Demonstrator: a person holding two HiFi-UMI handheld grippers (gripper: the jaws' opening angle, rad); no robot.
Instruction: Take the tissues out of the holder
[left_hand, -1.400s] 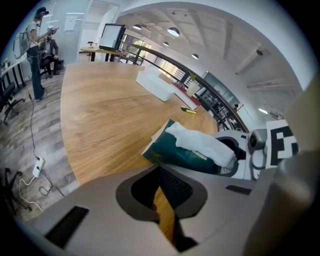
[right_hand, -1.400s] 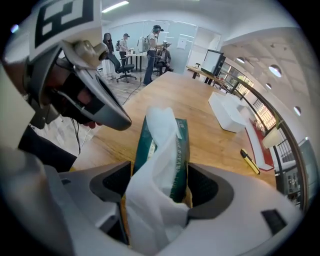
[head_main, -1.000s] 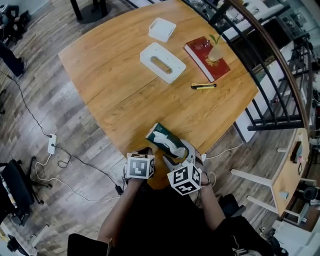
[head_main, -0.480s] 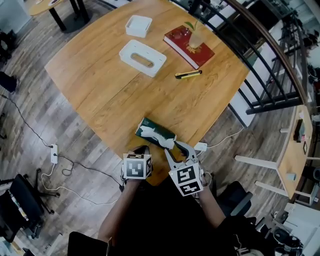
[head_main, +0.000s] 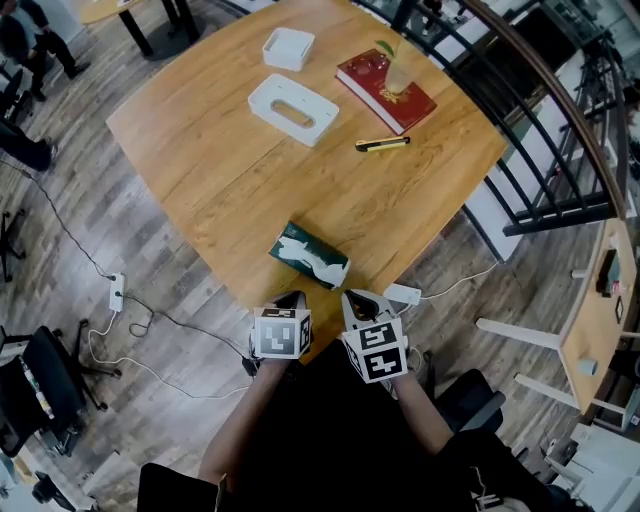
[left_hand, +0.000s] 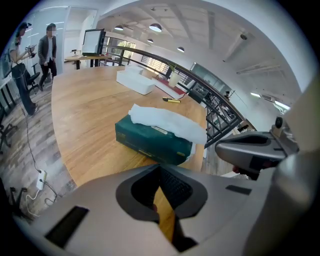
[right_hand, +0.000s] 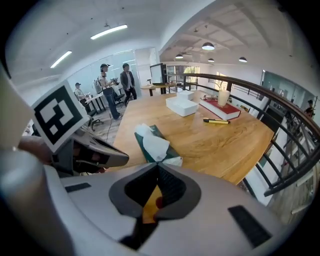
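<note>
The dark green tissue pack (head_main: 308, 256) lies near the table's near edge, with a white tissue (head_main: 322, 268) sticking out of its top. The white tissue holder (head_main: 293, 108) stands far across the table, empty-slotted and apart from the pack. My left gripper (head_main: 291, 299) and right gripper (head_main: 353, 297) hover side by side just off the table edge, short of the pack. Both are shut with nothing between the jaws. In the left gripper view the pack (left_hand: 152, 141) sits just beyond the closed jaws (left_hand: 159, 169). The right gripper view shows the tissue (right_hand: 155, 145) ahead of the closed jaws (right_hand: 158, 166).
A small white box (head_main: 288, 48) sits behind the holder. A red book (head_main: 372, 84) with a glass holding a plant (head_main: 396, 72) lies at the far right, with a yellow and black pen (head_main: 381, 144) in front of it. A black railing (head_main: 560, 130) runs along the right. Cables (head_main: 150, 330) lie on the floor.
My right gripper has drawn back from the tissue pack and its jaws have closed empty. The pack stays on the table with the tissue still poking out. The left gripper has hardly moved.
</note>
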